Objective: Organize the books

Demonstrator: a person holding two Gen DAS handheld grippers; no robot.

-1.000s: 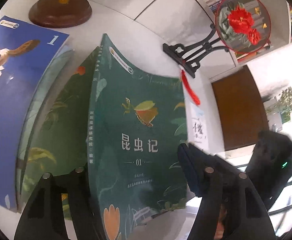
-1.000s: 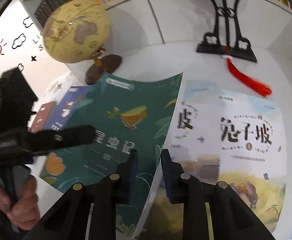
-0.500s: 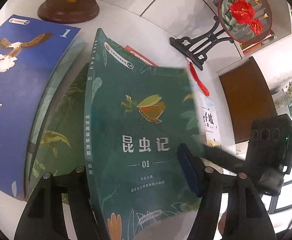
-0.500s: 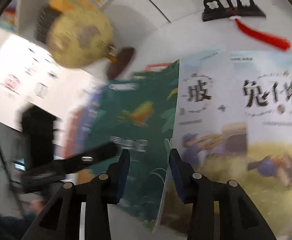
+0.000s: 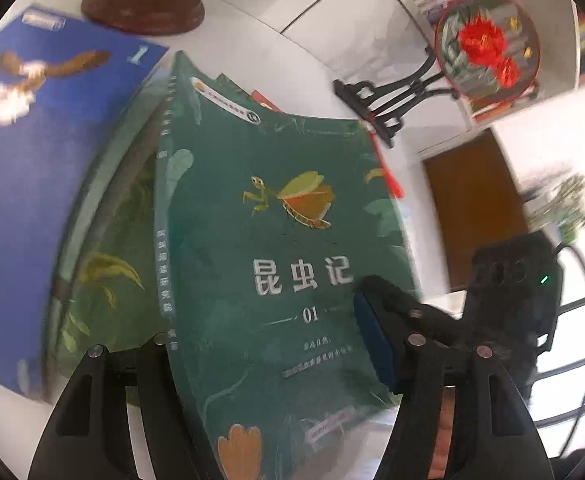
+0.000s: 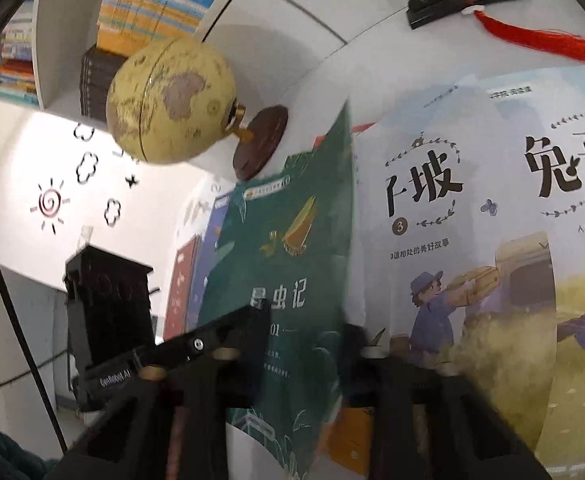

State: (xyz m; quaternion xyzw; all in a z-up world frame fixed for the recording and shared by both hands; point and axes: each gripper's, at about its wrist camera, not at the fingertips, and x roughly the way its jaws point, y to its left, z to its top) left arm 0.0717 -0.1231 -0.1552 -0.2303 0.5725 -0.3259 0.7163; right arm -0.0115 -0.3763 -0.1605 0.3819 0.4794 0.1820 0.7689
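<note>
A green book point(image 5: 276, 240) with a mantis on its cover stands tilted up off the white table. It sits between the jaws of my left gripper point(image 5: 260, 328): the blue right pad point(image 5: 372, 344) lies on the front cover and the left finger is by the spine. Those jaws are closing a little. In the right wrist view the green book point(image 6: 292, 280) shows its free edge running down into my right gripper point(image 6: 316, 344), which is shut on it. The left gripper's finger point(image 6: 212, 340) crosses the cover there.
A blue book point(image 5: 52, 180) lies flat to the left, with a red book point(image 6: 180, 288) beside it. Two pale picture books point(image 6: 472, 240) lie to the right. Behind stand a globe point(image 6: 168, 100), a black fan stand point(image 5: 392, 100) with a red tassel point(image 6: 532, 36), and bookshelves point(image 6: 152, 0).
My right gripper widened its jaws, rolled and sank slightly, then shut on the green book's free edge. The left gripper hardly moved and kept the book between its jaws.
</note>
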